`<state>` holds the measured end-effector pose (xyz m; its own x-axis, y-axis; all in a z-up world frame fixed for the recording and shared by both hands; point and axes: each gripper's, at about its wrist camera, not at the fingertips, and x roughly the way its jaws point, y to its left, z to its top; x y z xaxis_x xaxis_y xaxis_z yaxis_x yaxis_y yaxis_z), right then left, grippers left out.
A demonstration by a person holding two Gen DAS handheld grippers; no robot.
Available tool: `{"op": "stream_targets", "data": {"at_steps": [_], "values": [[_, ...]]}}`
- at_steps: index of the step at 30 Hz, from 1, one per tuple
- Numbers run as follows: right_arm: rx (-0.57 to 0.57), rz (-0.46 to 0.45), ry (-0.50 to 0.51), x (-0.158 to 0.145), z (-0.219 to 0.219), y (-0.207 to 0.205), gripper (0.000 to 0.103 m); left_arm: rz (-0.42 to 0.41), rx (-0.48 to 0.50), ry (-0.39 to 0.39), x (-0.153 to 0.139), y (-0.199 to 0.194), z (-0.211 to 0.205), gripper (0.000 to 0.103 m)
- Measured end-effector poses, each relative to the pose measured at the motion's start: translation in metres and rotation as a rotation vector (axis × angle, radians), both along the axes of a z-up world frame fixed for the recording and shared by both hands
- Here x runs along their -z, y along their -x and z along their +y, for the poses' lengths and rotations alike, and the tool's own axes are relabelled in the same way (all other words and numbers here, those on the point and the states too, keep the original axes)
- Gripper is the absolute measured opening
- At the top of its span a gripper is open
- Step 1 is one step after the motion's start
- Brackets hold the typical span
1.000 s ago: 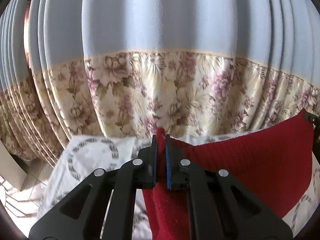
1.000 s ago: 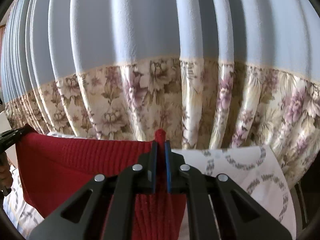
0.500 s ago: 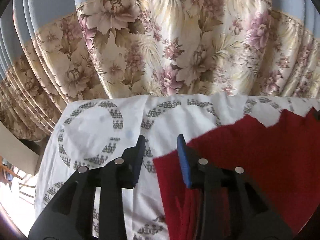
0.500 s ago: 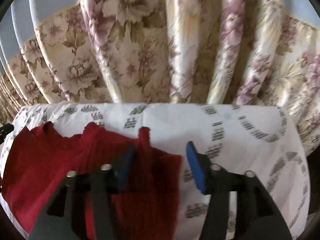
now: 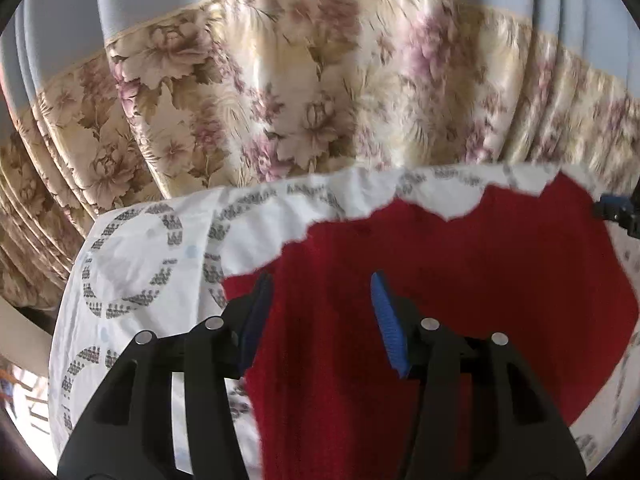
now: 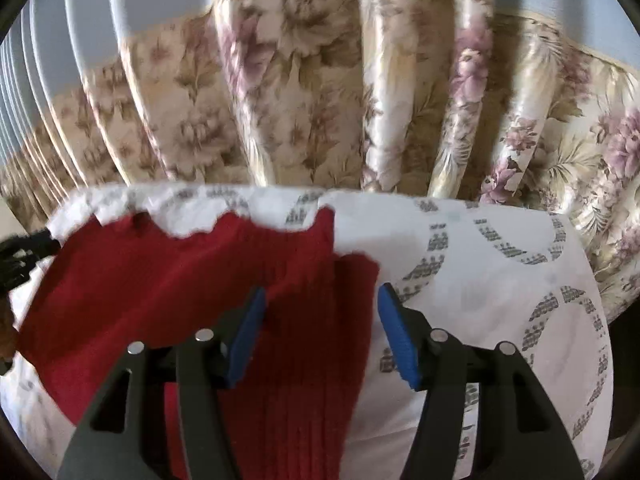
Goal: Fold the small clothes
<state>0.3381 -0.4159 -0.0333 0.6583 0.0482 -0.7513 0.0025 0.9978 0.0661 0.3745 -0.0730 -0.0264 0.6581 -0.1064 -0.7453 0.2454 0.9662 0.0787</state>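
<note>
A red ribbed knit garment (image 5: 460, 280) lies spread on a white cloth with grey ring patterns (image 5: 152, 248); it also shows in the right wrist view (image 6: 168, 280). My left gripper (image 5: 320, 312) is open and empty, its blue-padded fingers over the garment's left edge. My right gripper (image 6: 320, 320) is open and empty over the garment's right edge, where a folded layer (image 6: 320, 360) runs toward me. The right gripper's tip shows at the far right of the left wrist view (image 5: 616, 212).
The white patterned cloth (image 6: 500, 288) covers the surface and drops off at its edges. A floral and pale blue curtain (image 5: 320, 100) hangs right behind the far edge. A pale floor shows low at the left (image 5: 20, 380).
Both grippers held the garment raised before the curtain, then lowered it onto the cloth and opened. The garment now lies flat and both grippers are wider open.
</note>
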Motion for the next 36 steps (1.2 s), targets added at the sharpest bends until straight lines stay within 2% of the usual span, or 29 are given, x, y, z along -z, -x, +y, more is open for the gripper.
{"op": "stream_targets", "data": {"at_steps": [1,2,4,5,8,11,15,18,20,25,32,36], "values": [[0.017,0.019,0.031,0.007,0.002,-0.002,0.059,0.01,-0.017,-0.033,0.006,-0.001,-0.002,0.05],[0.038,0.032,0.065,0.013,0.002,-0.004,0.06,0.024,-0.052,-0.109,0.017,-0.004,-0.004,0.05],[0.082,0.052,0.119,0.026,-0.004,-0.006,0.068,0.028,-0.083,-0.19,0.029,-0.008,-0.002,0.054],[0.087,0.055,0.111,0.029,-0.007,-0.006,0.071,0.017,-0.092,-0.196,0.031,-0.008,0.002,0.057],[0.084,0.04,0.048,0.026,-0.016,0.0,0.071,0.0,-0.093,-0.186,0.027,-0.005,0.007,0.056],[0.077,-0.008,0.022,0.01,-0.019,0.014,0.072,-0.034,-0.08,-0.157,0.018,0.002,0.01,0.056],[0.063,-0.041,-0.047,-0.005,-0.024,0.034,0.073,-0.124,-0.103,-0.09,-0.018,0.025,0.015,0.056],[0.063,-0.047,-0.101,-0.004,-0.027,0.044,0.073,-0.159,-0.093,-0.01,-0.041,0.047,0.008,0.056],[0.059,-0.033,-0.122,0.003,-0.025,0.046,0.073,-0.165,-0.078,0.02,-0.047,0.06,-0.003,0.056],[0.049,0.008,-0.135,0.026,-0.015,0.045,0.073,-0.127,-0.041,0.093,-0.038,0.075,-0.039,0.056],[0.049,0.043,-0.17,0.05,-0.007,0.039,0.072,-0.071,0.006,0.137,-0.016,0.074,-0.079,0.056],[0.034,0.037,-0.223,0.052,-0.006,0.038,0.052,-0.045,0.029,0.154,-0.006,0.07,-0.094,0.056]]}}
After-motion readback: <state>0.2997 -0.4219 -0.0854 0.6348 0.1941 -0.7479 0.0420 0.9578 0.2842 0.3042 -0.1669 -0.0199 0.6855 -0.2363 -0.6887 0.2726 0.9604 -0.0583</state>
